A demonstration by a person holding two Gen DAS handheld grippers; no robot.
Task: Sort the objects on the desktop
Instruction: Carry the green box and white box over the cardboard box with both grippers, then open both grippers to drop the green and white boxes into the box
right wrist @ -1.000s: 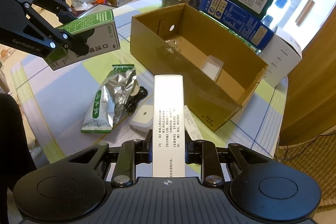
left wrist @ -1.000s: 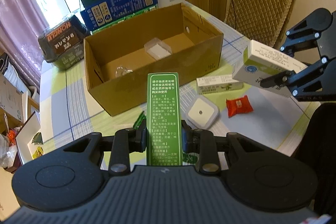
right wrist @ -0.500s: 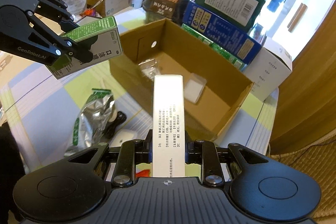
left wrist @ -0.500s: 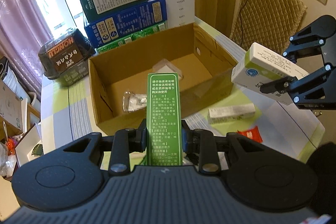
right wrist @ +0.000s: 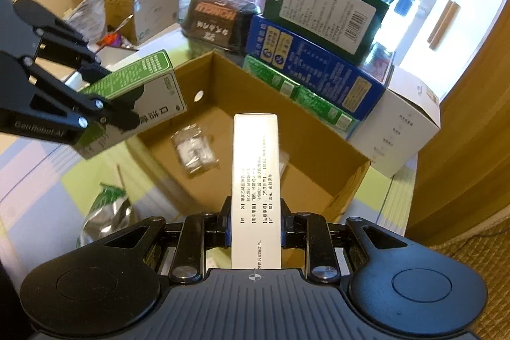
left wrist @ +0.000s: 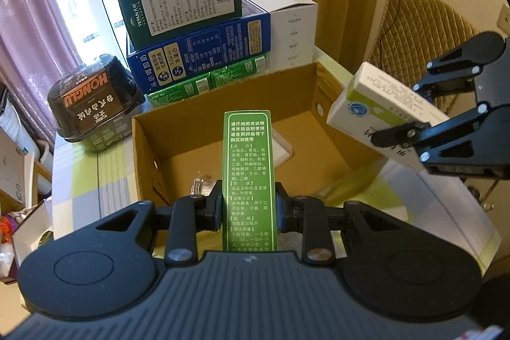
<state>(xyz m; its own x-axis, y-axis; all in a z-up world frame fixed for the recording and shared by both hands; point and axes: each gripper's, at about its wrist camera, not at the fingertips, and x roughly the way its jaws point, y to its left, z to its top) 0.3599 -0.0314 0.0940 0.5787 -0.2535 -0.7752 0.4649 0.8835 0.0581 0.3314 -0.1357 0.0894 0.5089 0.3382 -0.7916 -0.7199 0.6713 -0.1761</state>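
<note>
Both grippers, left gripper pinching the green medicine carton and right gripper pinching the white medicine carton, have advanced from the table's near edge to above the open brown cardboard box; release seems next.

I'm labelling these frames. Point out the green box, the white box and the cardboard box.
green box [left wrist: 250, 168], left wrist view, printed face
white box [right wrist: 256, 177], right wrist view, printed face
cardboard box [right wrist: 318, 145], right wrist view, inner wall

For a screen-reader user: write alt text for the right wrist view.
The right gripper clamps a long white medicine box pointed at an open cardboard box holding a clear plastic packet. At left, the left gripper holds a green and white box near the carton's rim; stacked packages stand behind.
</note>
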